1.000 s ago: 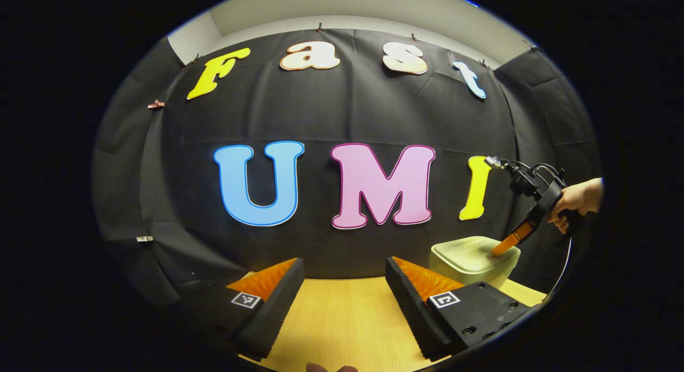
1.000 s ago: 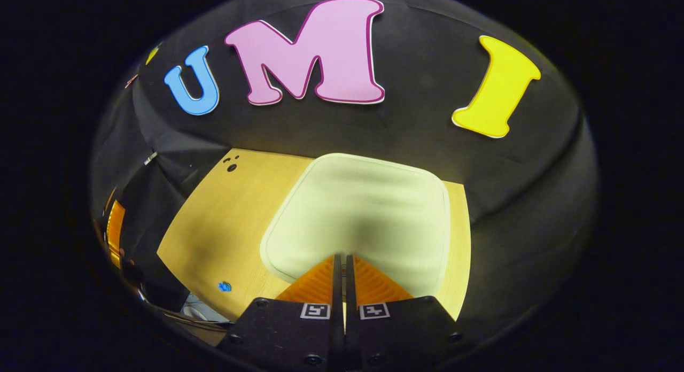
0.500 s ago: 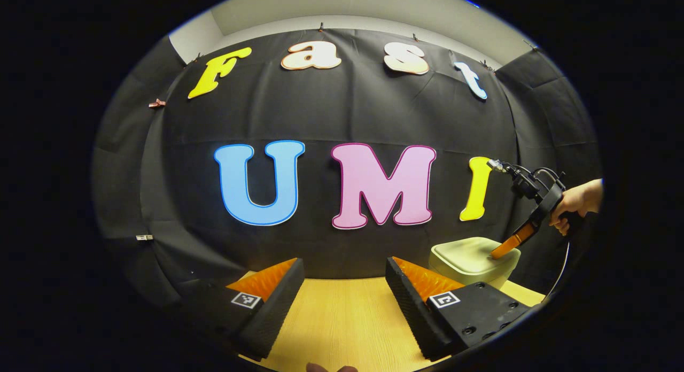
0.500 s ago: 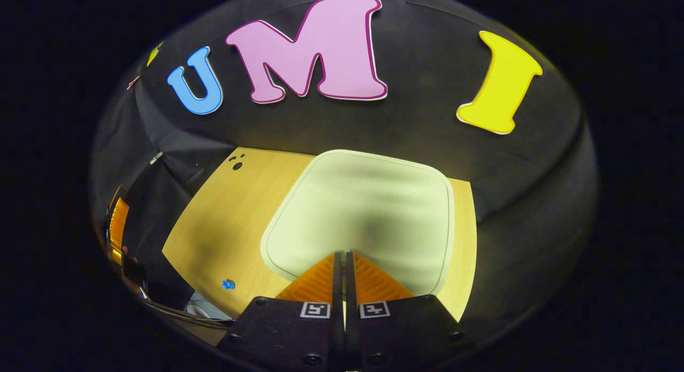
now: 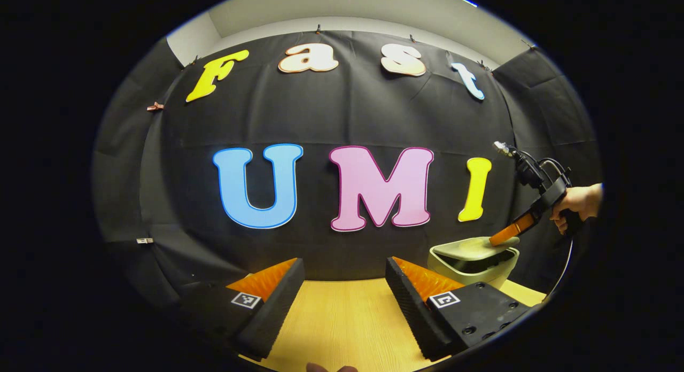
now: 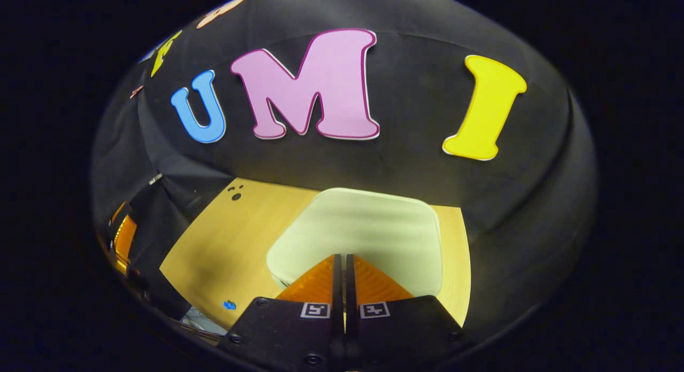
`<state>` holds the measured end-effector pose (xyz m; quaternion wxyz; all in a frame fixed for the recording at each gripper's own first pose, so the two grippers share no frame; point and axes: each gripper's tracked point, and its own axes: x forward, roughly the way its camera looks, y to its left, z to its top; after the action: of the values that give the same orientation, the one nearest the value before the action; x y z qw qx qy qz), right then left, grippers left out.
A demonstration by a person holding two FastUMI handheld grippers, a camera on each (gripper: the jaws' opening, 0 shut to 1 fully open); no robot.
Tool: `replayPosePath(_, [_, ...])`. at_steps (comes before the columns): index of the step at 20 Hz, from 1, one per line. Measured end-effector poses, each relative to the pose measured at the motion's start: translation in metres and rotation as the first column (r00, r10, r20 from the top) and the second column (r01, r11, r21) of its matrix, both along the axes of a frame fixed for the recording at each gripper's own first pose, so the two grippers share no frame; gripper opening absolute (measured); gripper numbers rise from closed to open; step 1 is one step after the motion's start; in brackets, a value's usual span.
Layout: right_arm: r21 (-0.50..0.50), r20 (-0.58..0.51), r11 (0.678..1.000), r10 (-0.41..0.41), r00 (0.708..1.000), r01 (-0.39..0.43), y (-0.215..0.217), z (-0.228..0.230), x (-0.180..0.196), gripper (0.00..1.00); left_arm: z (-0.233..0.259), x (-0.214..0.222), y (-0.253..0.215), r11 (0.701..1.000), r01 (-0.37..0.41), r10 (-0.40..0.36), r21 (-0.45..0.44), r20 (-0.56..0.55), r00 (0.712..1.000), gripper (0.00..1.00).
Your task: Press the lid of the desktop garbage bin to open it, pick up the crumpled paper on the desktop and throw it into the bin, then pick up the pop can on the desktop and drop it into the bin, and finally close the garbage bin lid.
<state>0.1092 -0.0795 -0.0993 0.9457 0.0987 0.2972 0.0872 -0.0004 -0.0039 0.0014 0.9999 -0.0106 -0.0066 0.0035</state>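
Observation:
The pale green bin point(image 5: 473, 270) stands on the wooden table at the far right of the left gripper view. Its lid point(image 5: 469, 247) is raised a little, with a dark gap under its front edge. My right gripper point(image 5: 499, 238), held by a hand point(image 5: 580, 201), is shut and its tips touch the lid's top. In the right gripper view the shut right gripper point(image 6: 342, 257) points down at the near edge of the lid point(image 6: 368, 227). My left gripper point(image 5: 343, 262) hovers open over the table with nothing between its fingers.
The wooden table point(image 5: 342, 318) runs up to the black cloth wall behind the bin. A small blue mark point(image 6: 229, 305) lies near the table's near left edge. Small dark holes point(image 6: 235, 194) sit at the table's far left corner.
The bin lid has sprung up from flat to slightly raised, showing a dark gap beneath. My right gripper has lifted and drawn back a little. The left gripper has stayed put.

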Motion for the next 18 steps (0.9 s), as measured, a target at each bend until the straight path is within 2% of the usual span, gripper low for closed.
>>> replayPosePath(4, [-0.026,0.149,0.998,-0.045,0.988,0.049,-0.011,0.032,0.006,0.05,0.000,0.000,-0.001,1.000,0.007,-0.007,0.003,0.000,1.000,0.98])
replayPosePath(9, [-0.010,0.347,0.992,-0.111,0.931,0.122,-0.025,0.081,0.005,0.06,0.001,-0.001,-0.002,1.000,0.012,-0.012,0.002,0.006,1.000,0.98])
replayPosePath(14, [0.008,0.480,0.994,-0.101,0.872,0.110,-0.021,0.116,-0.010,0.05,0.001,-0.001,-0.008,0.999,0.023,-0.022,-0.048,0.011,1.000,0.98])
replayPosePath(18, [-0.003,0.523,0.996,-0.078,0.849,0.093,-0.011,0.127,-0.025,0.15,-0.004,-0.002,-0.010,0.999,0.028,-0.028,-0.043,-0.001,1.000,0.98])
